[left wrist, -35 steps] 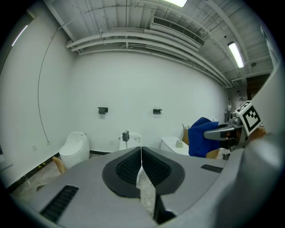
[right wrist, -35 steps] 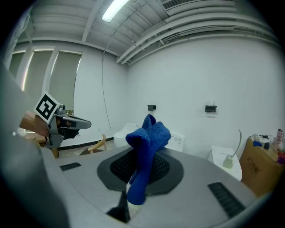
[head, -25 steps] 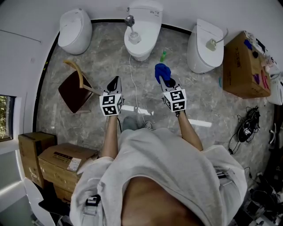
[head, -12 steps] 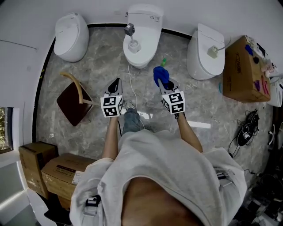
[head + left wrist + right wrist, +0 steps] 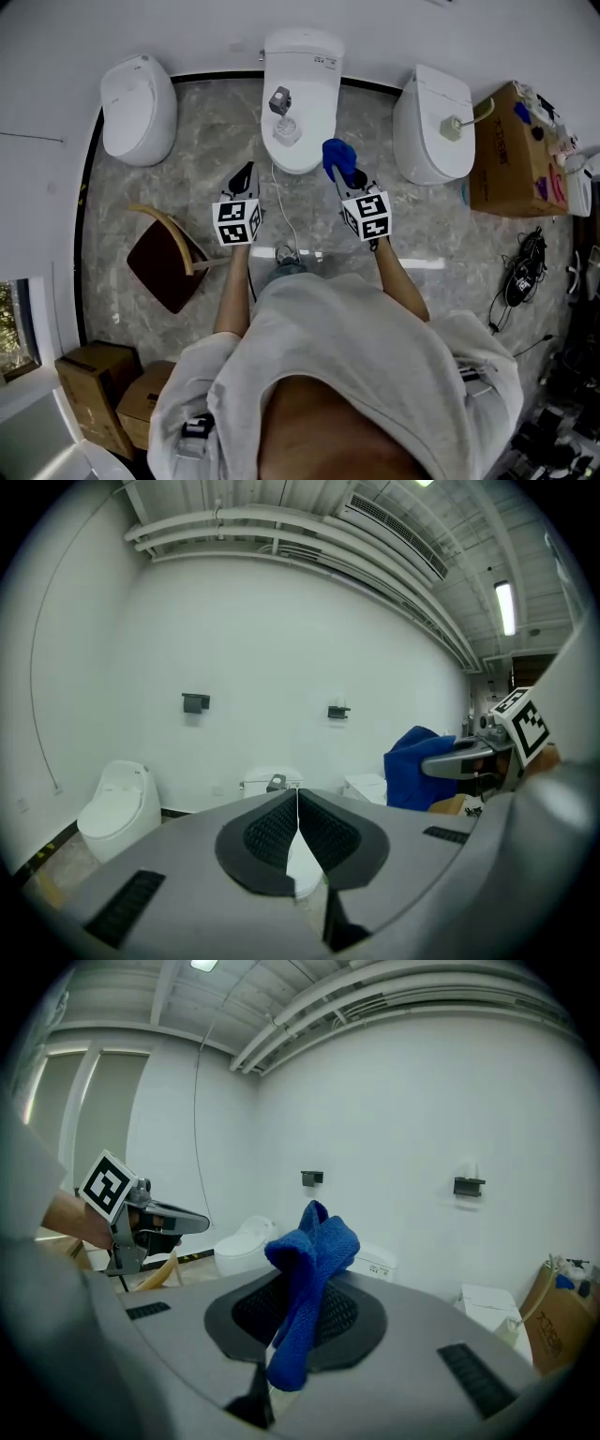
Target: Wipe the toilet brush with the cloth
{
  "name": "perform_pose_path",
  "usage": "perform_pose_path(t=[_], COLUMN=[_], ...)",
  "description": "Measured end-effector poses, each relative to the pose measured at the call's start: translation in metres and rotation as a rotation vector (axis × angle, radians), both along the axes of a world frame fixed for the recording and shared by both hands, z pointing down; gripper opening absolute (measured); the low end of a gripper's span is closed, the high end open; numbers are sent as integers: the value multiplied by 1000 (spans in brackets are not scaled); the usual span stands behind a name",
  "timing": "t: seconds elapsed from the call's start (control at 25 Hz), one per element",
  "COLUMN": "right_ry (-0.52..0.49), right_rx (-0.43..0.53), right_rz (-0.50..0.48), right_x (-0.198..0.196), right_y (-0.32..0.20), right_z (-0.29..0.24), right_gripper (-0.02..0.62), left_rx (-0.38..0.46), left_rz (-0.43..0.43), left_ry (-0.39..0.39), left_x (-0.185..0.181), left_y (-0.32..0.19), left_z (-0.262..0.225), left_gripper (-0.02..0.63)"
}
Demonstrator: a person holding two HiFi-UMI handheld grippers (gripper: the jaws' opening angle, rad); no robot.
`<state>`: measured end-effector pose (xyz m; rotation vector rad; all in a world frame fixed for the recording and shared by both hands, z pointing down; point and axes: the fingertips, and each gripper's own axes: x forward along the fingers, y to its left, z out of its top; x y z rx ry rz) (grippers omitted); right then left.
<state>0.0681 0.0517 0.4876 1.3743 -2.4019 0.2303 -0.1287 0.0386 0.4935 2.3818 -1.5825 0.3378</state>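
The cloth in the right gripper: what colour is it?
Blue. The cloth shows best in the right gripper view, clamped by the right gripper.

Perhaps a showroom or test lab, three toilets, cardboard box

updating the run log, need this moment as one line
left tongs: shut, empty | right tongs: shut on blue cloth | ahead: middle toilet | wipe: not yet started

Occlusion notes
Grey item on middle toilet: too small to be identified; toilet mostly hidden behind left gripper.
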Motion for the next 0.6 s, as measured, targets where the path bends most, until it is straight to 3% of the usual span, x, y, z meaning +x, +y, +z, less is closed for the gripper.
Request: perform_pose_path(t=[0.32,0.6], right_ry=[20,39], right_rx=[-1,-37], right_rz=[44,73], right_x=[-34,-42], right_y=[-61,-79], right_z=[-1,12], right_gripper=[57,57], left_rx=[-9,-42], left_rz=[63,120], left_ry=[17,26], left_x=[-27,-26], left_y=[-74,-106], left_z=[7,25], left_gripper=[21,21])
